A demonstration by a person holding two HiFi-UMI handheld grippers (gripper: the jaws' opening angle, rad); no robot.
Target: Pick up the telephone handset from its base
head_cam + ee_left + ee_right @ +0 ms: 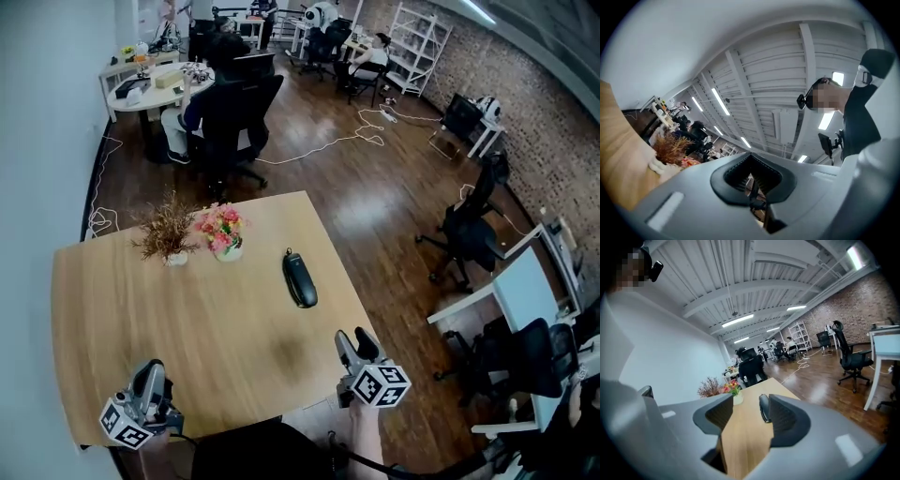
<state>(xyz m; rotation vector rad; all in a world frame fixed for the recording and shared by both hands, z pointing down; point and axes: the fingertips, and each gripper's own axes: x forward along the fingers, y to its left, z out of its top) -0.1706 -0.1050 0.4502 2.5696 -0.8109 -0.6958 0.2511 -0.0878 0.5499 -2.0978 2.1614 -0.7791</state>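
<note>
The black telephone handset (300, 278) lies on its base in the right half of the wooden table (141, 309). In the right gripper view the handset (763, 408) shows ahead, close beside the right jaw's tip. My right gripper (356, 343) hovers at the table's near right corner, well short of the phone. It is open, and only the tabletop shows between the jaws of the right gripper (751, 407). My left gripper (150, 377) is at the near left edge. The left gripper (751, 157) is tilted up toward the ceiling, and its tips meet on nothing.
A pot of pink flowers (223, 231) and a dried plant (169, 231) stand at the table's far side. Past the table, office chairs (234, 122) and cables lie on the dark wood floor. A white desk (520, 286) with more chairs stands to the right.
</note>
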